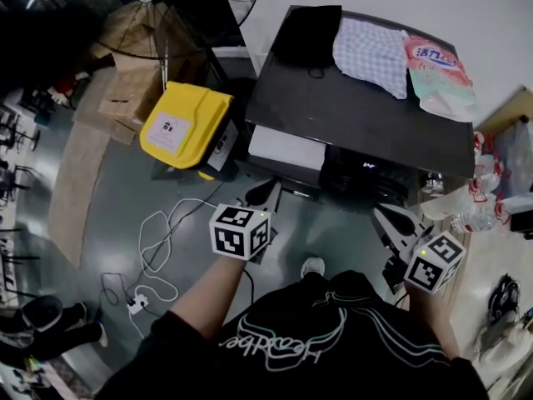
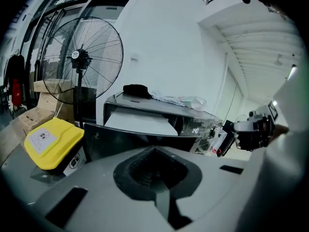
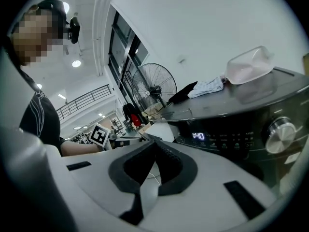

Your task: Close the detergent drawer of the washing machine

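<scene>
Nearest to me are the two arms in black sleeves, each carrying a claw out over the grey floor. My left claw (image 1: 268,192) has its jaws pressed together at the tips with nothing between them. My right claw (image 1: 388,217) is the same, jaws fully together and empty. Between the arms a pale shoe (image 1: 312,267) stands on the floor, and a white cable (image 1: 155,238) loops off to the left.

Just beyond the left claw's tip is the drawer (image 1: 286,148). It stands pulled out from the upper left of the washer (image 1: 366,123), its white tray exposed and its dark front panel facing me. From the left gripper view that panel sits right behind the closed jaws; I cannot tell whether they touch it. The right claw hangs in front of the washer's right side, apart from the drawer. Its own view looks along the control strip, where a lit display (image 3: 198,136) glows and a round knob (image 3: 280,134) sits further right.

On the washer's dark top lie three things in a row along the back. A black cloth (image 1: 308,32) is at the left, a checked cloth (image 1: 371,52) is beside it, and a pink and white bag (image 1: 437,73) lies at the right corner.

Left of the washer stands a yellow bin (image 1: 183,123), with cardboard boxes (image 1: 125,90) behind it. A big fan (image 2: 79,57) stands furthest back by the wall.
</scene>
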